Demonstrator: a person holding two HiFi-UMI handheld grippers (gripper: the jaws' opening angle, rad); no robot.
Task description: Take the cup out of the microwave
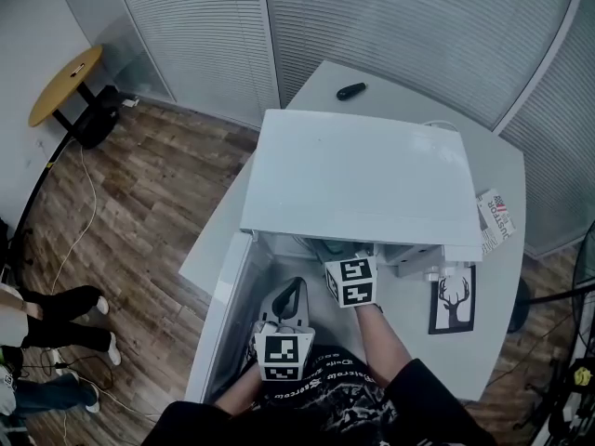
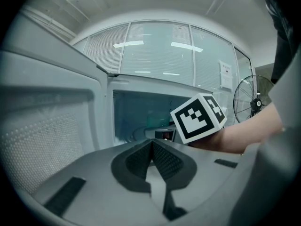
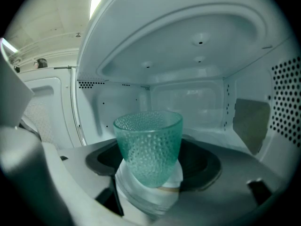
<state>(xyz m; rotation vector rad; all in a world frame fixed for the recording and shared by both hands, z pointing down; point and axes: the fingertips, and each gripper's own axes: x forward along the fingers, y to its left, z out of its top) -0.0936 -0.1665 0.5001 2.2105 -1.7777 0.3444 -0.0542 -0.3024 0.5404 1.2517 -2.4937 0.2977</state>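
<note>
Left gripper [image 2: 151, 144] in front of the open door [image 1: 226, 316], jaws pressed together with nothing between, right gripper [image 3: 148, 197] clamped on the upright green dimpled glass cup [image 3: 149, 145], which is inside the white microwave [image 1: 358, 179] cavity, microwave on grey table [image 1: 500, 167].

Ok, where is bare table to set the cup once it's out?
Bare table behind the microwave, right of the black object; also between the deer card and the front edge. Crowded at the doorway: left gripper, right gripper holding the cup.
</note>
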